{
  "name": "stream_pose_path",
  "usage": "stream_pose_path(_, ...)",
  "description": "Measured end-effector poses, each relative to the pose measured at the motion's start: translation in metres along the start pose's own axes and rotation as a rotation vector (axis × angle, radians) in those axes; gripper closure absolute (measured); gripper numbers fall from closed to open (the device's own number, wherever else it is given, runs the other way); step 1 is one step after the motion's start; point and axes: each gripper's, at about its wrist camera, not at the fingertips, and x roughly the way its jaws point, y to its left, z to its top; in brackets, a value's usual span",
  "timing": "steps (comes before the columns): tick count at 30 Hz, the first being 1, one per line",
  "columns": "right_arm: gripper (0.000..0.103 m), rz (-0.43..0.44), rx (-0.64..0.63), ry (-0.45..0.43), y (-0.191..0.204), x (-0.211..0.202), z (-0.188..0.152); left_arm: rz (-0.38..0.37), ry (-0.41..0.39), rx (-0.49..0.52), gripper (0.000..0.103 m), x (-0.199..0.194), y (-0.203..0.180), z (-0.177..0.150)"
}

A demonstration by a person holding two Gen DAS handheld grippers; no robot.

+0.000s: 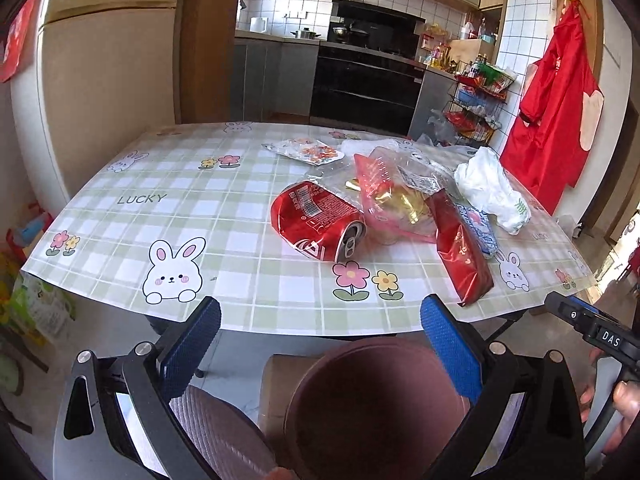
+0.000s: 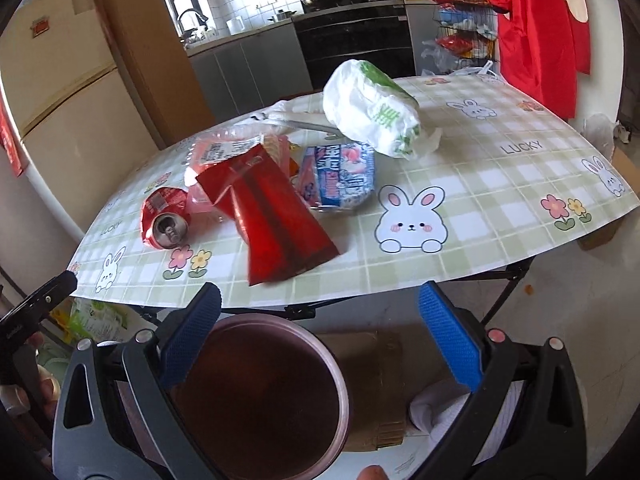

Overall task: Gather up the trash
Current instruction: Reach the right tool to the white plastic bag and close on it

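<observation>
The bench (image 1: pixel 132 216) has a smooth cloth with green and white squares, bunnies, flowers and the word LUCKY. All the trash sits on it, toward the right side in the left wrist view.

Going left to right, first comes the flat clear wrapper (image 1: pixel 306 151) with orange bits printed on it, at the far side. Nearer is the red can (image 1: pixel 316 220). It is shiny metal, dented, and lies on its side with its open top facing near. Just right of it, touching, is the pink see-through bag (image 1: pixel 394 200), crinkly, with gold foil inside. Next is the long red foil pouch (image 1: pixel 460 248), glossy and creased, reaching toward the near edge. The blue and white packet (image 2: pixel 340 178) lies right beside the pouch. Farthest right is the white plastic bag (image 2: pixel 372 114), soft and bunched into a lump, with green print.

The left claw (image 1: pixel 320 344) is open wide and holds nothing. The right claw (image 2: pixel 320 332) is open wide too, also empty. Both have bumpy blue pads (image 1: pixel 192 348) and hang off the near edge, above a round dark red bin (image 2: pixel 264 400) on the floor.
</observation>
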Motion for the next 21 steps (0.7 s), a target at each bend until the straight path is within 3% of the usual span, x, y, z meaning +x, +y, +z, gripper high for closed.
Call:
stream_pose_path(6,0.006,-0.116,-0.074,-0.093,-0.015,0.001,0.026,0.018,0.021,-0.013,0.005,0.012,0.008,0.002)
stream_pose_path(13,0.006,-0.135,-0.258,-0.176,-0.015,0.042,0.091,0.052,0.009,-0.001,0.005,0.018,0.014,0.017)
stream_pose_path(21,0.006,-0.245,-0.399,-0.095,-0.010,0.135,0.140,0.068,0.019,-0.064,0.006,0.028,0.030,0.032)
